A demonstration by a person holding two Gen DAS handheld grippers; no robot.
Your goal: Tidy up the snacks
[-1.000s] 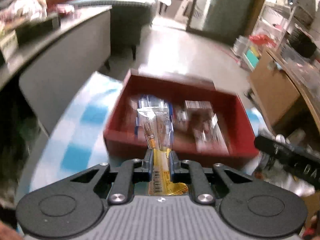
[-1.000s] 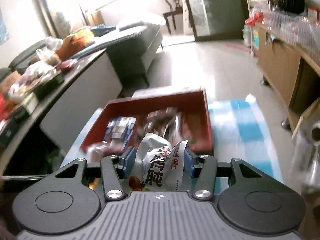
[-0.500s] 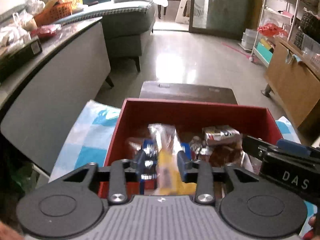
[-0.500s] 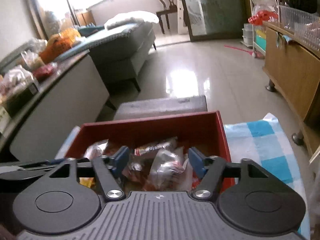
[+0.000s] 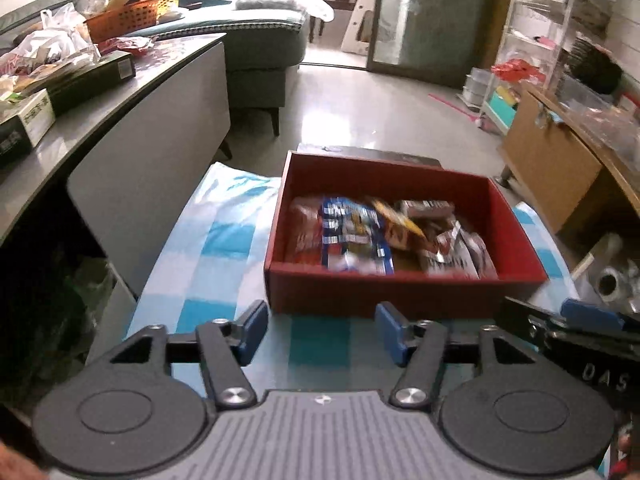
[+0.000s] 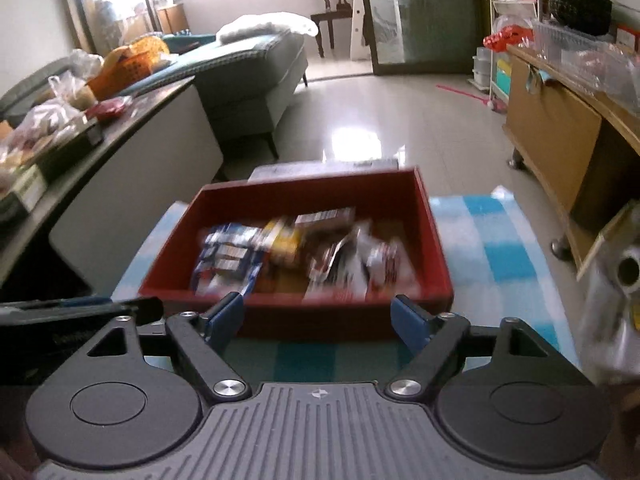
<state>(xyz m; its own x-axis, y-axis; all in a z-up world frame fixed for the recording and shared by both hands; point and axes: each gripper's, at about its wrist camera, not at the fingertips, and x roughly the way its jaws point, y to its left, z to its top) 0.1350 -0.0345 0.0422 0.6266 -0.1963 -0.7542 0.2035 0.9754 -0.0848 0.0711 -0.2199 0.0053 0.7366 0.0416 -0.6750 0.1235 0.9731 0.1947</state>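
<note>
Both the left claw (image 5: 318, 330) and right claw (image 6: 318, 316), jaws just opened and empty, sit near the red box (image 5: 400, 290) holding blurred, seemingly loosely piled snacks (image 5: 384, 234), which a careless claw could spill

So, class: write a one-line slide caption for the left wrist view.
Left gripper open and empty above the checked cloth, facing a red box filled with snack packets.

Red box (image 5: 400, 292), blue/white checked cloth (image 5: 224, 240), blue-wrapped snack packs (image 5: 352, 236), grey counter (image 5: 132, 92).
</note>
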